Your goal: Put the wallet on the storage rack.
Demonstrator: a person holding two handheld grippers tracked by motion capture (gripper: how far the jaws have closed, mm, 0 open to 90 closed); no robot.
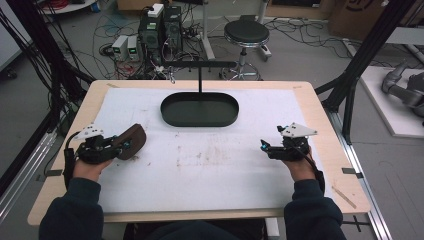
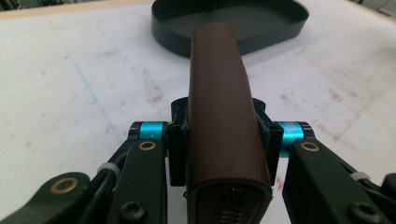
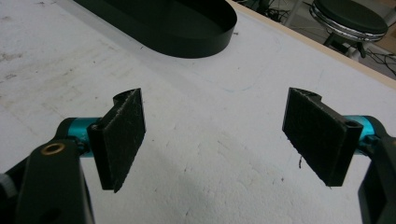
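Brown leather marks the case [image 1: 131, 142] that the left tongs [image 1: 121, 145] pinch near the left edge of the white surface [image 1: 210, 165] in the high view, well apart from the black oval tray [image 1: 199, 109] at the far middle. In the left gripper view the pads press both flanks of the case [image 2: 219, 116] close to its zipped end, so carry it level and slowly, lest the long free end sag. In the right gripper view the right tongs [image 3: 212, 140] stand spread over bare surface, free to steady the case if it tips.
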